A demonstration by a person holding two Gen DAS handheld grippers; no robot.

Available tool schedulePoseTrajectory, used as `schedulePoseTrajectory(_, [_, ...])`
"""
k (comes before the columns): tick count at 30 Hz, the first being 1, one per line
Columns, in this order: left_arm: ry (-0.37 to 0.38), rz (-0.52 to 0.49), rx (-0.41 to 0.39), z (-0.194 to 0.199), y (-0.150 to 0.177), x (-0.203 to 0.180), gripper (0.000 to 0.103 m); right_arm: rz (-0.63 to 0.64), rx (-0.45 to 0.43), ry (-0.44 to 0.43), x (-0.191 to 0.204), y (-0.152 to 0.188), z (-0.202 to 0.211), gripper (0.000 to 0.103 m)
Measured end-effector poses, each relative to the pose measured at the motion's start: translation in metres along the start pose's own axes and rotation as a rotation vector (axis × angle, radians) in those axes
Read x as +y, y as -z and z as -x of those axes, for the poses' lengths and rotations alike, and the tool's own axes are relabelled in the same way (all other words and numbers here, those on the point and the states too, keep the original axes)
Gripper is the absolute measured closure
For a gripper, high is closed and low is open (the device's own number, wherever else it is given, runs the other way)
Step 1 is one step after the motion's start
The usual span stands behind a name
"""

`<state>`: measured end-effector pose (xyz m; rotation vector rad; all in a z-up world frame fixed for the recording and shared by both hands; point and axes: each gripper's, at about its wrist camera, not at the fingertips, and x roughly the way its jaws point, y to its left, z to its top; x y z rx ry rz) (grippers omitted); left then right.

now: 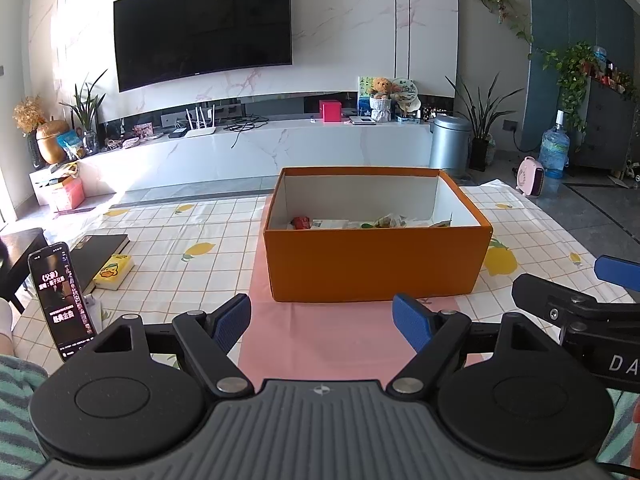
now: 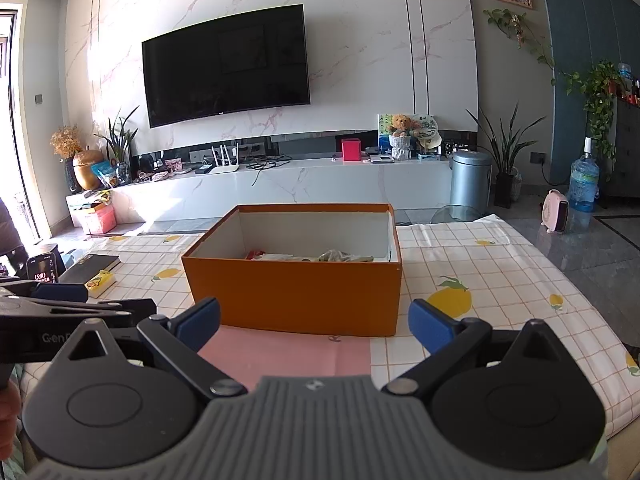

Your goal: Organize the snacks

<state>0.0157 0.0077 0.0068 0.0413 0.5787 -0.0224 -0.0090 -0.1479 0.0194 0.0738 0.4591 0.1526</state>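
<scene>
Orange snack box (image 1: 376,264) just ahead of empty, wide-spread left gripper (image 1: 322,322)

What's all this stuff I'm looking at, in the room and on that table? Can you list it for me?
Box: one, orange, white inside, on a pink mat
Snacks: several packets, mixed colours, inside the box
Pink mat: one, under the box
Tablecloth: one, white checks with lemons
Phone: one, black, screen lit, left edge of the table
Book: one, black, left of the box
Yellow pack: one, with a duck picture, leaning on the book
Television: one, black, on the wall
Teddy bear: one, brown, on the TV shelf
Bin: one, silver, on the floor
Water bottle: one, blue, on the floor at the right
Left tongs: black, blue pads, open, empty
Right tongs: same, open, empty
</scene>
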Motion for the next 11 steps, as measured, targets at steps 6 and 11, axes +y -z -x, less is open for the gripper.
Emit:
schedulePoseTrajectory(6, [0.006, 0.004, -0.008, 0.0019, 0.0004, 0.0011, 0.009, 0.005, 0.001, -0.001, 0.0018, -0.0007, 0.0003, 0.006])
schedulePoseTrajectory(11, [0.006, 0.002, -0.01, 0.0026, 0.0003, 0.0019, 0.009, 0.009, 0.003, -0.001, 0.002, -0.0004, -0.0001, 0.006])
